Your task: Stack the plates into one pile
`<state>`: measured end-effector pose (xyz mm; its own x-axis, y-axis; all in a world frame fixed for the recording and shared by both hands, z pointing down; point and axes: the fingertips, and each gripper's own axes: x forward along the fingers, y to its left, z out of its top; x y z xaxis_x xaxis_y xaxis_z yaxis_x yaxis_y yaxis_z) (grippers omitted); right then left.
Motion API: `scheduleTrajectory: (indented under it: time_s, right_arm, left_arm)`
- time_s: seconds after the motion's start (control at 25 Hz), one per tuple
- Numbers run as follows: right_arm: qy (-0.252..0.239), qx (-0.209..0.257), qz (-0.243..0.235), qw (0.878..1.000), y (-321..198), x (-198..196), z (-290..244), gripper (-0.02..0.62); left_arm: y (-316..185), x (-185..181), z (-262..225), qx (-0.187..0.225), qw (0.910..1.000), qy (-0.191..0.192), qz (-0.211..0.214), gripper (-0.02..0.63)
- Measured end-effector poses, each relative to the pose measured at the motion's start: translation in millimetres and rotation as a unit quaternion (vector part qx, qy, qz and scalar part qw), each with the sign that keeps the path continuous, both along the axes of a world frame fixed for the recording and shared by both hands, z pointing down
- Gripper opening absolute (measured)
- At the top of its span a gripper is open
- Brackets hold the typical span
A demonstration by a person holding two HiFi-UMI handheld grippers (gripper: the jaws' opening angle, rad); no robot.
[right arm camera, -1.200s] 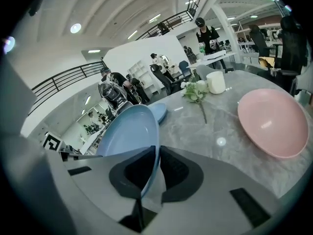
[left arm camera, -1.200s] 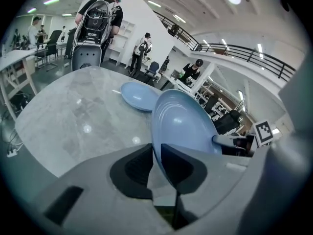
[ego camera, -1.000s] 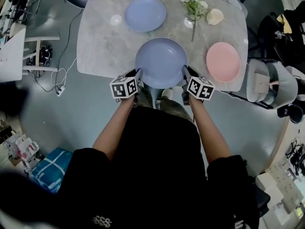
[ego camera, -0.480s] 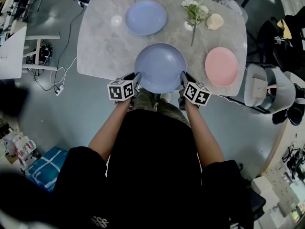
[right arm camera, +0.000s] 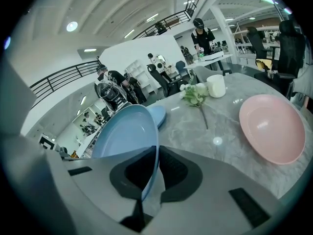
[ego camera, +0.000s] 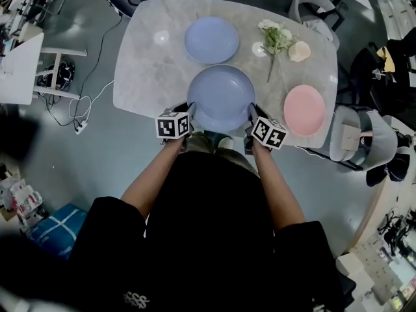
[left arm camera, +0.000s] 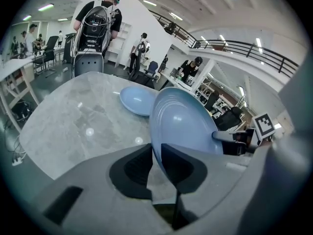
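A large blue plate (ego camera: 221, 97) hangs over the near middle of the marble table (ego camera: 143, 77), gripped from both sides. My left gripper (ego camera: 190, 114) is shut on its left rim, which runs between the pads (left arm camera: 155, 156). My right gripper (ego camera: 251, 114) is shut on its right rim (right arm camera: 154, 173). A second blue plate (ego camera: 211, 39) lies farther back on the table, just beyond the held one (left arm camera: 186, 124). A pink plate (ego camera: 304, 110) lies at the table's right end, seen also in the right gripper view as the pink plate (right arm camera: 274, 128).
A sprig of white flowers (ego camera: 275, 36) and a white cup (ego camera: 299, 51) lie at the back right, between the far blue plate and the pink one. Chairs stand round the table (ego camera: 354, 135). Cables trail on the floor at the left (ego camera: 78, 119).
Both grippers have carried the large blue plate away from the table's near edge toward the far blue plate. The gap between the two blue plates has shrunk.
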<state>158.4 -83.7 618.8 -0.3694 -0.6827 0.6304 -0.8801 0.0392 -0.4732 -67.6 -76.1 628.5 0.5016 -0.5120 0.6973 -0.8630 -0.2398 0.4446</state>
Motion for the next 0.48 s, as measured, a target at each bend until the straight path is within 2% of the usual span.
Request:
scheduleTrajectory:
  time_s: [0.28,0.48]
  right_arm:
    - [0.015,-0.01,0.003,1.0,-33.3,-22.4,-1.2,0.026]
    - [0.021,-0.017,0.018,0.999,-63.8,-25.8,2.8,0.026]
  left_arm:
    - [-32.2,-22.8,2.0,-0.01,0.9998,0.018,-0.005,0.066]
    - [-71.2,-27.3,3.5,-0.01,0.9999,0.011,0.007,0.066]
